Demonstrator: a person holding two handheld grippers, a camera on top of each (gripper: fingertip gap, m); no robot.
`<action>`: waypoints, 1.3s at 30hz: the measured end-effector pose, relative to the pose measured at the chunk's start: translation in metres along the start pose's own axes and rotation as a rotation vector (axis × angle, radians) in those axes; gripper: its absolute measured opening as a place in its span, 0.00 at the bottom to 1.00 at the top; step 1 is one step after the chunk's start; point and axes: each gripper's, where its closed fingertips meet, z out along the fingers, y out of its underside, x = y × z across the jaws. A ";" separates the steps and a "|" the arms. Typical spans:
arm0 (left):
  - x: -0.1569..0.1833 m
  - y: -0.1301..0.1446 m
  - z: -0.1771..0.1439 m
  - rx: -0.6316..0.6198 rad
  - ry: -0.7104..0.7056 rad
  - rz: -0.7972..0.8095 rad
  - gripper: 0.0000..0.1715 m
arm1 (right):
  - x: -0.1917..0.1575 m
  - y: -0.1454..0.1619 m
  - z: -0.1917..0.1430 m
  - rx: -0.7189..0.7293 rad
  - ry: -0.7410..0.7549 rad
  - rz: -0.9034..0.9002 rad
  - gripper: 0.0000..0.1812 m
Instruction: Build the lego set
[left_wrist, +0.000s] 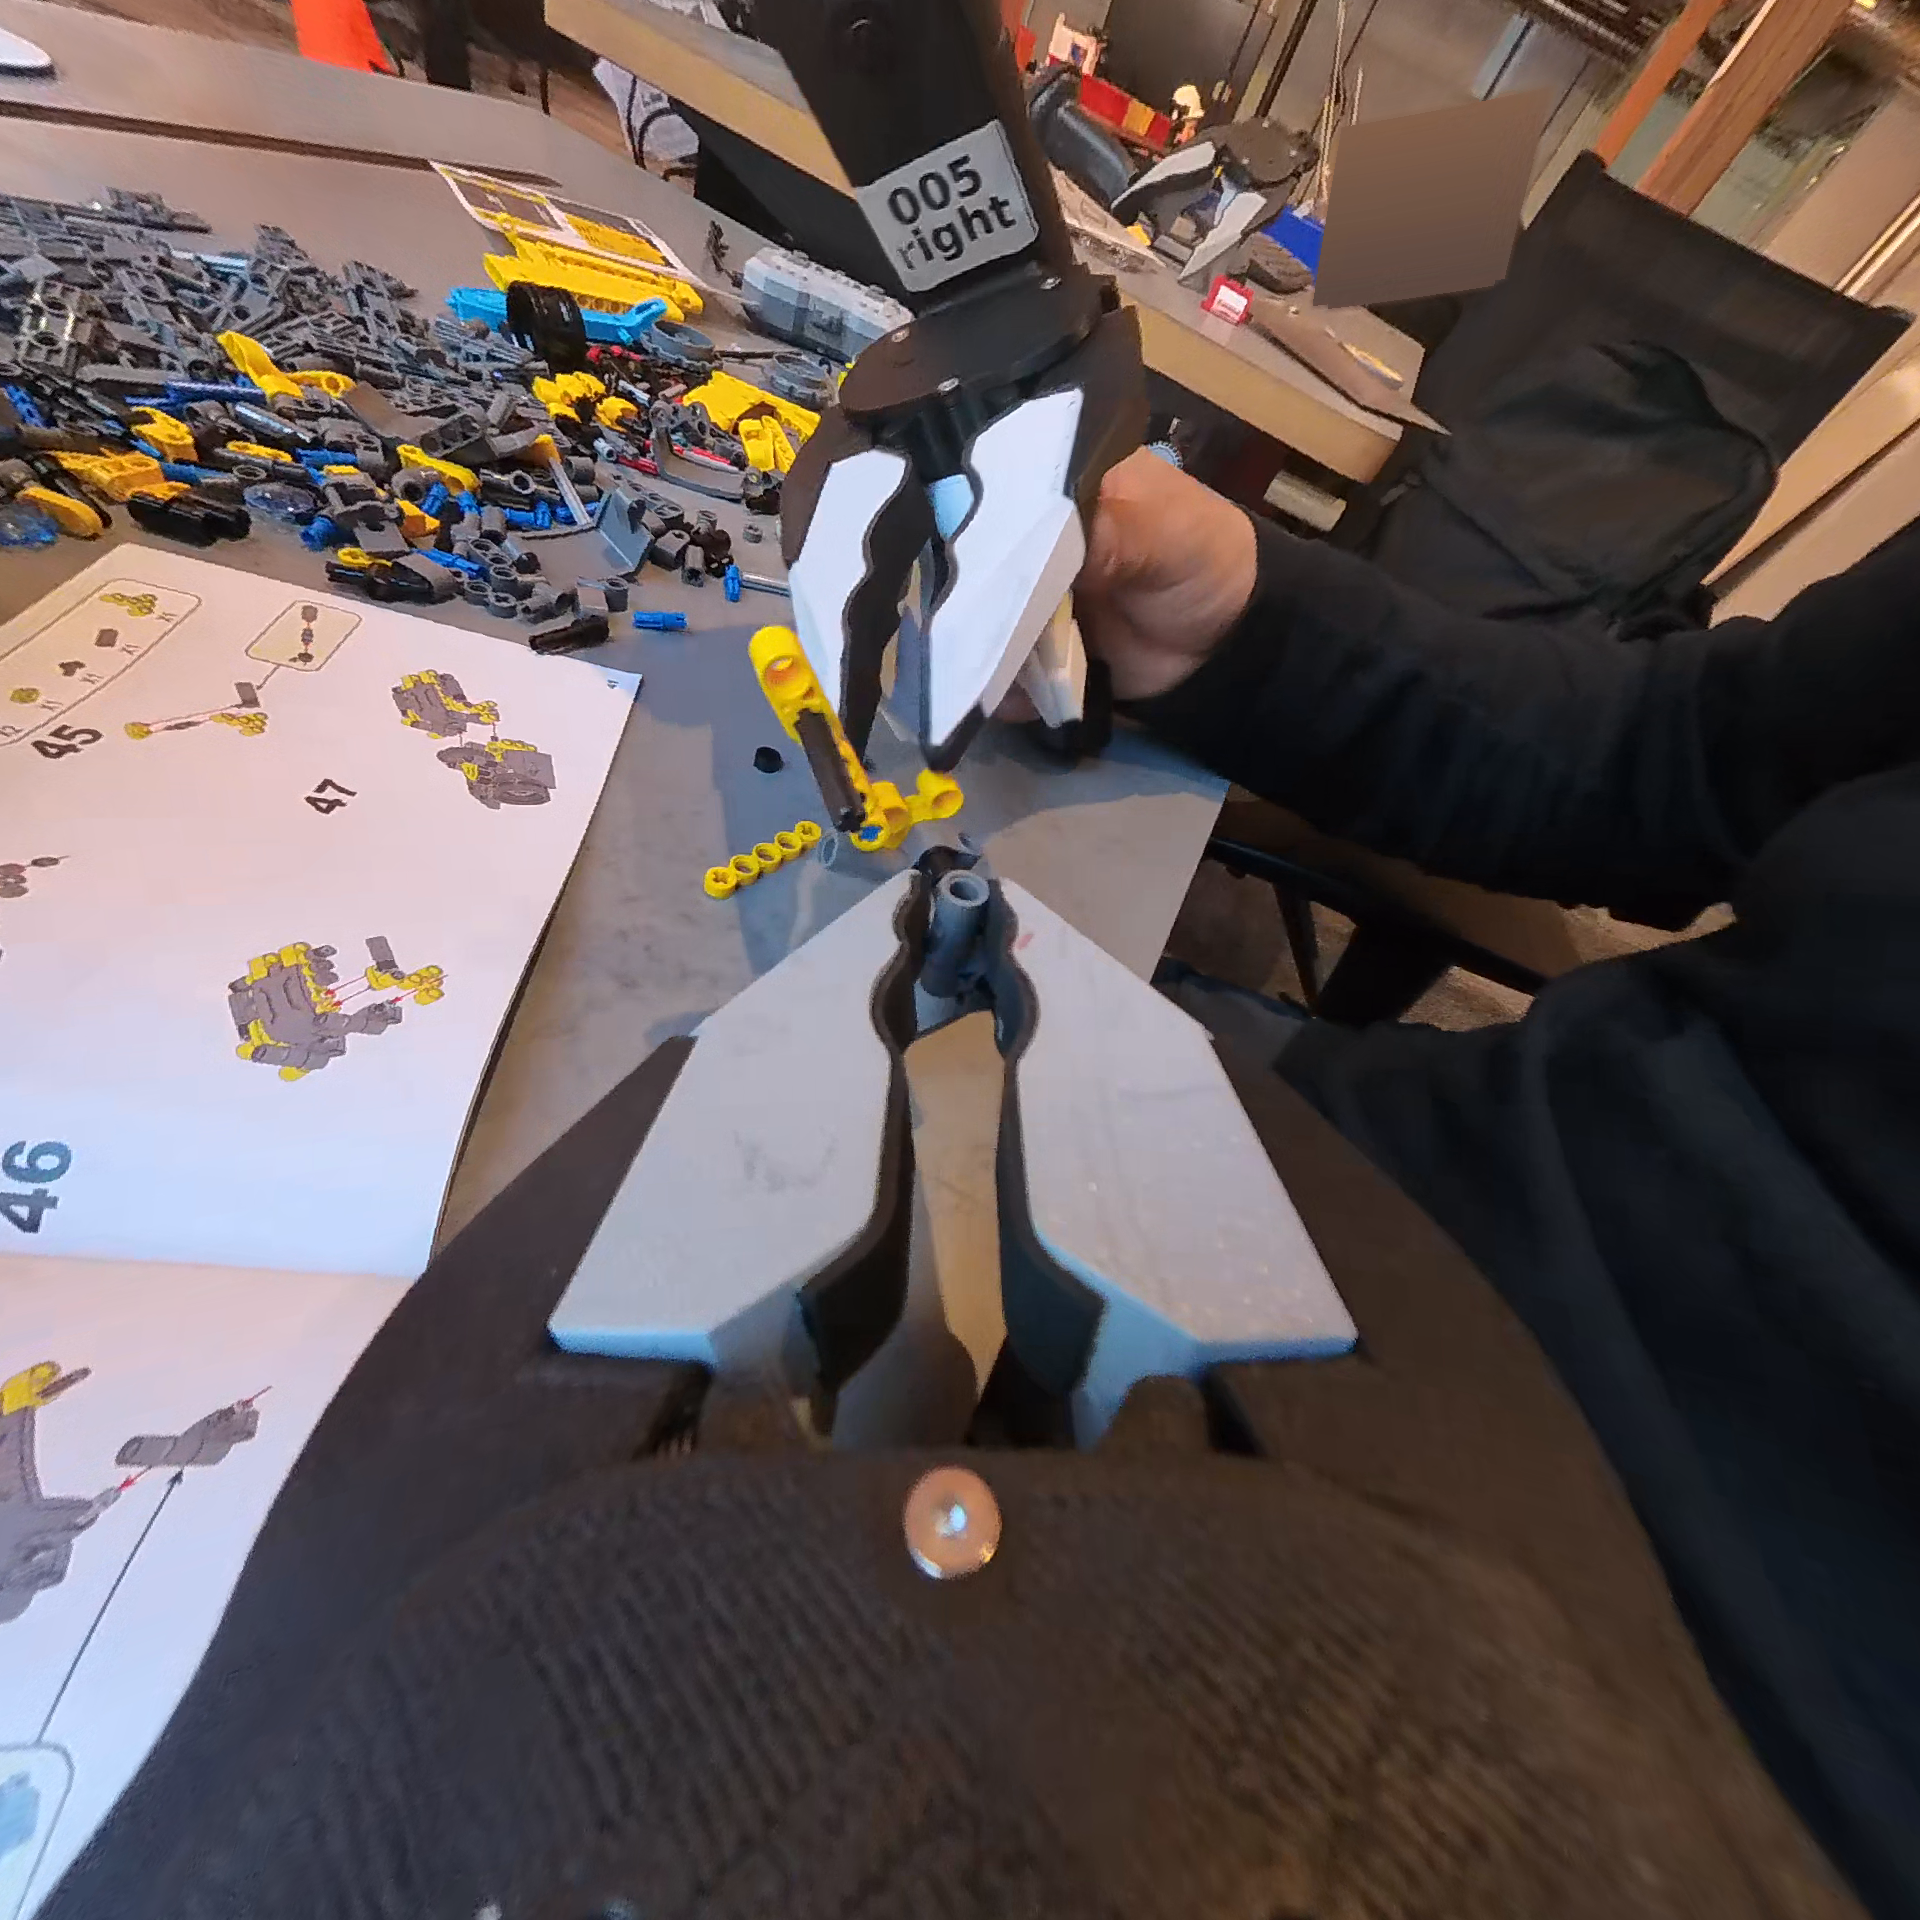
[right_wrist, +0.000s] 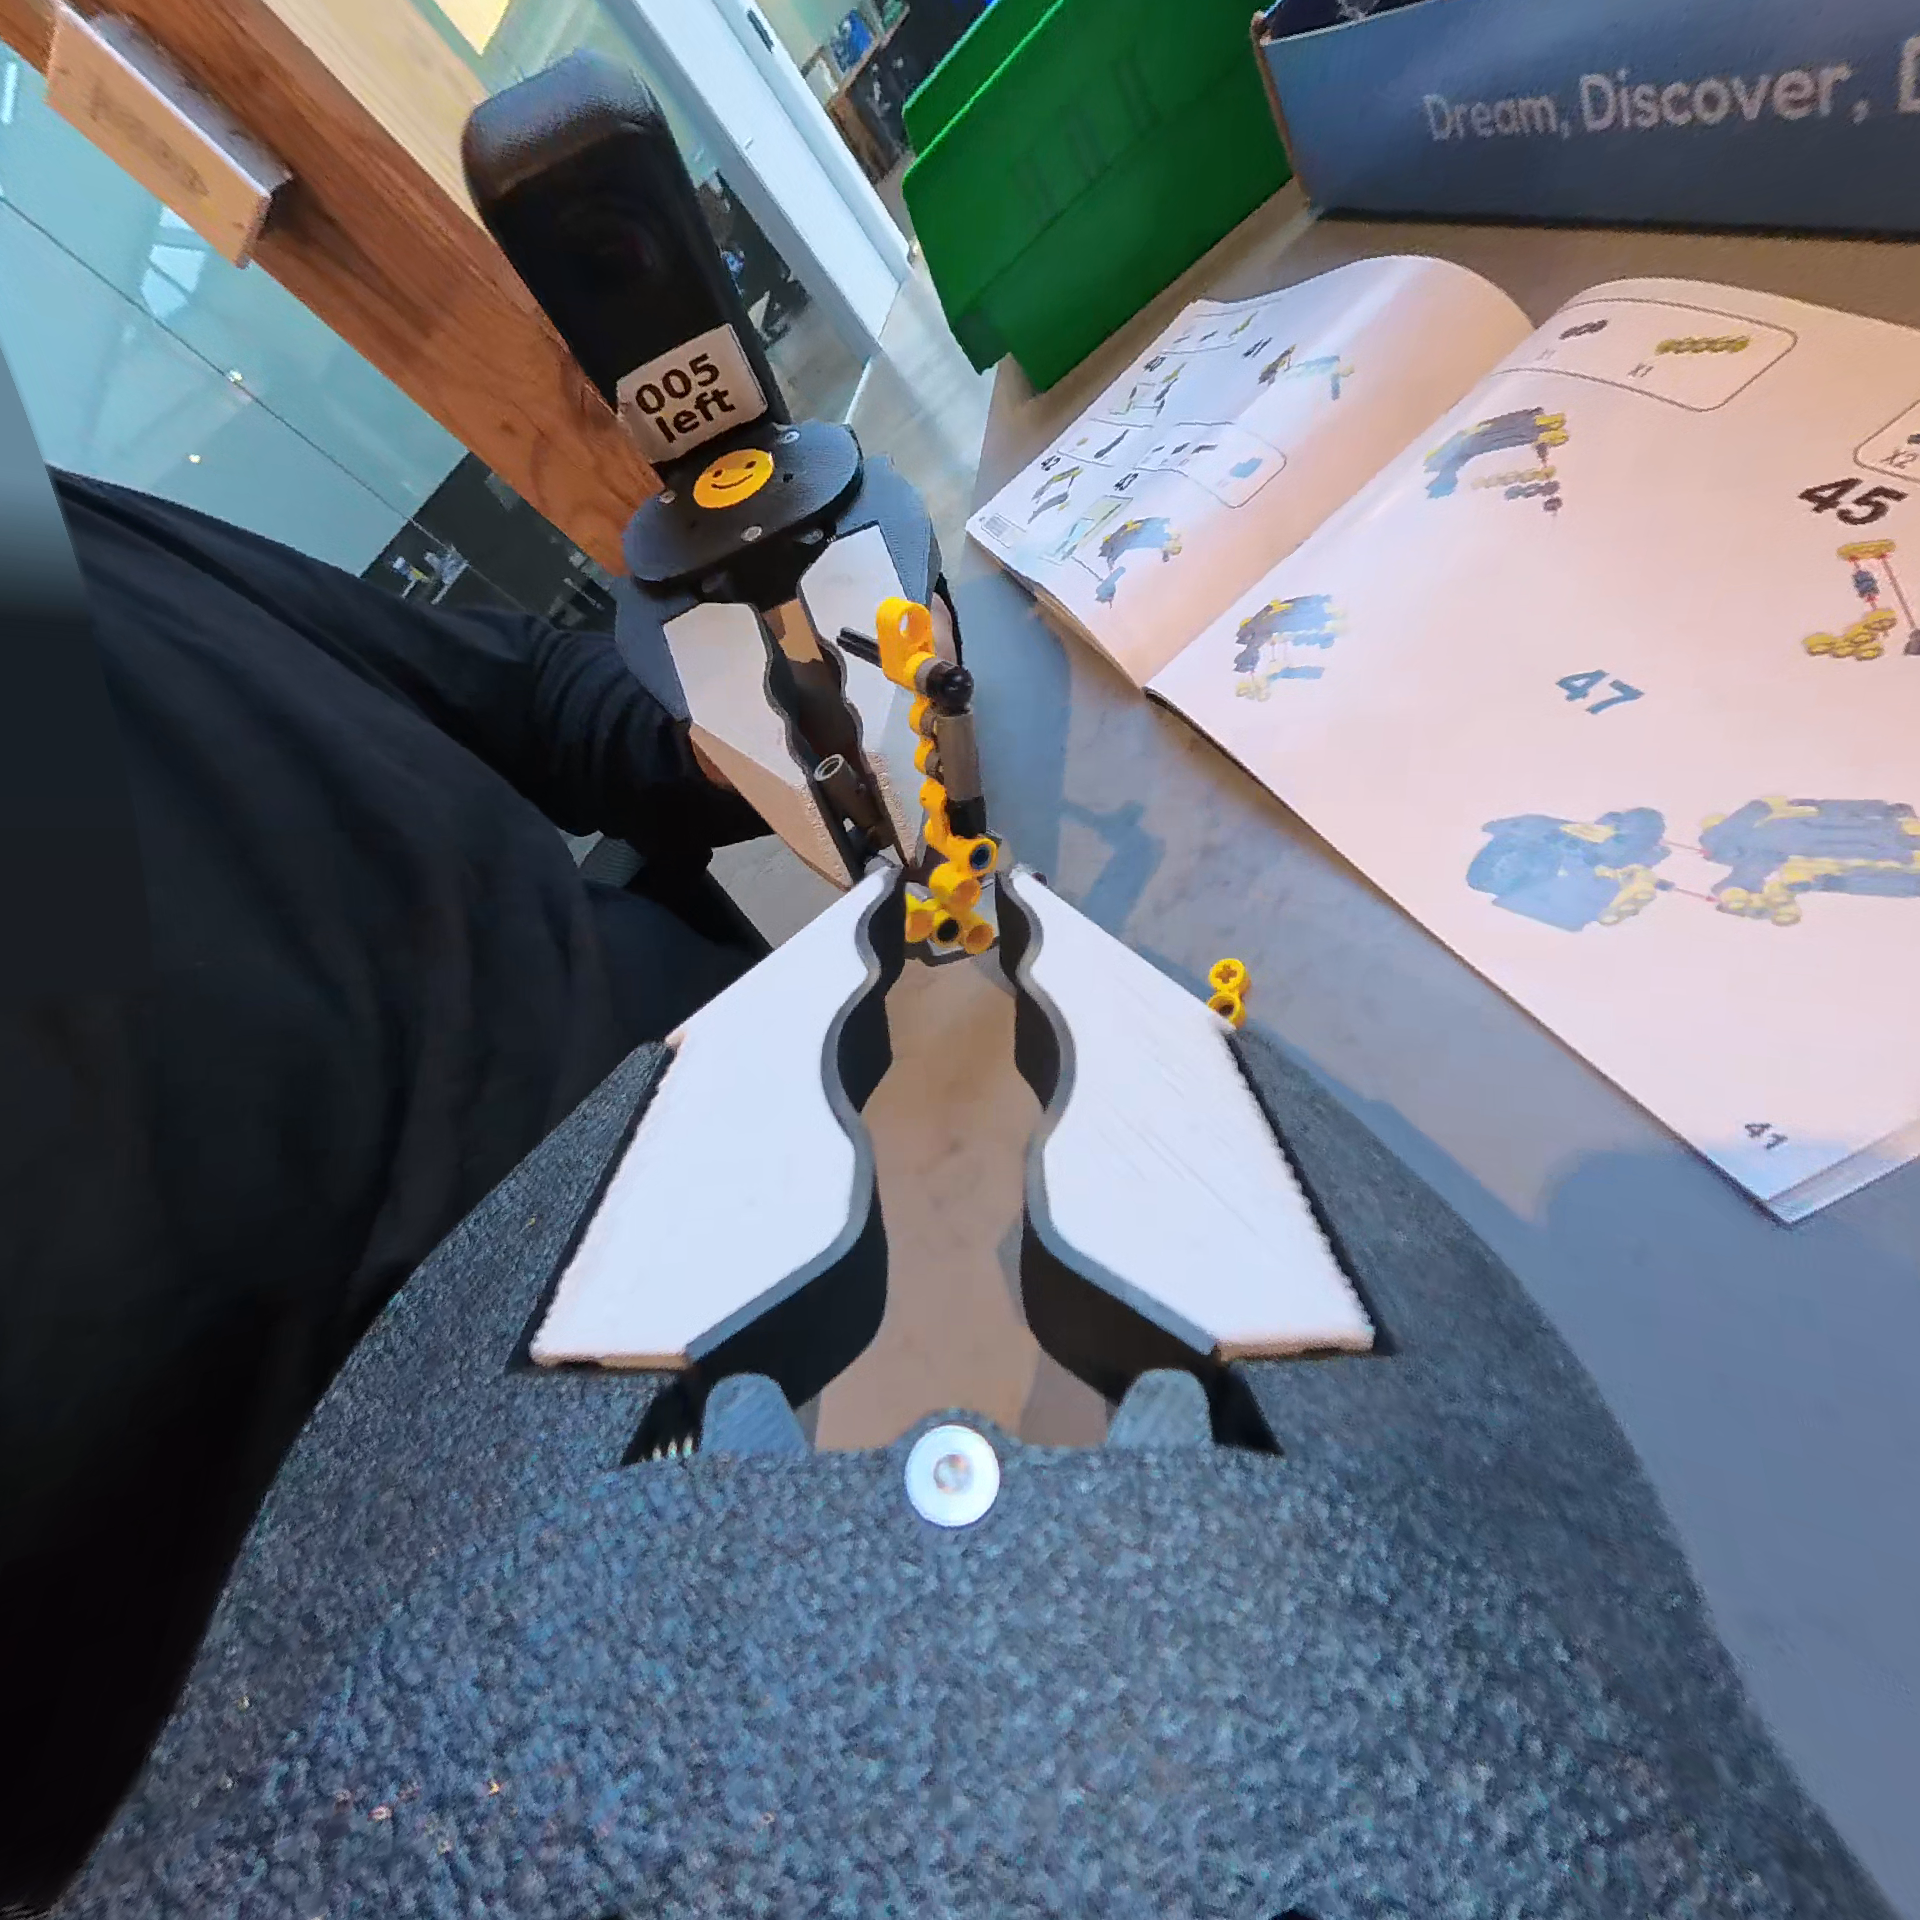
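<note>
Small grey connector (left_wrist: 958, 925) clamped upright in left gripper (left_wrist: 951, 883) – yellow-black assembly (left_wrist: 852, 753) gripped by right gripper (left_wrist: 899, 743)

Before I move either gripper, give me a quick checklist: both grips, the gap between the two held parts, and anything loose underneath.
1. Left gripper jaws closed on the grey connector: ok.
2. Right gripper jaws closed on the yellow assembly: ok, though held only at one end.
3. Connector and assembly apart, not touching: ok.
4. Connector's open end lined up with the assembly: cannot tell.
5. Table under the tips: not ok, a loose yellow beam lies there and could get knocked.
6. Instruction booklet open and in view: ok.
</note>
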 end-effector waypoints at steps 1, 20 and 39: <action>0.001 0.000 0.000 -0.002 0.003 0.005 0.05 | 0.000 0.000 0.000 -0.002 0.006 -0.003 0.09; 0.025 0.004 -0.003 -0.028 0.027 0.342 0.03 | -0.019 0.017 0.021 -0.131 -0.130 0.022 0.09; -0.009 0.019 0.000 -0.113 -0.217 0.243 0.16 | 0.007 0.011 0.003 -0.059 0.158 -0.096 0.06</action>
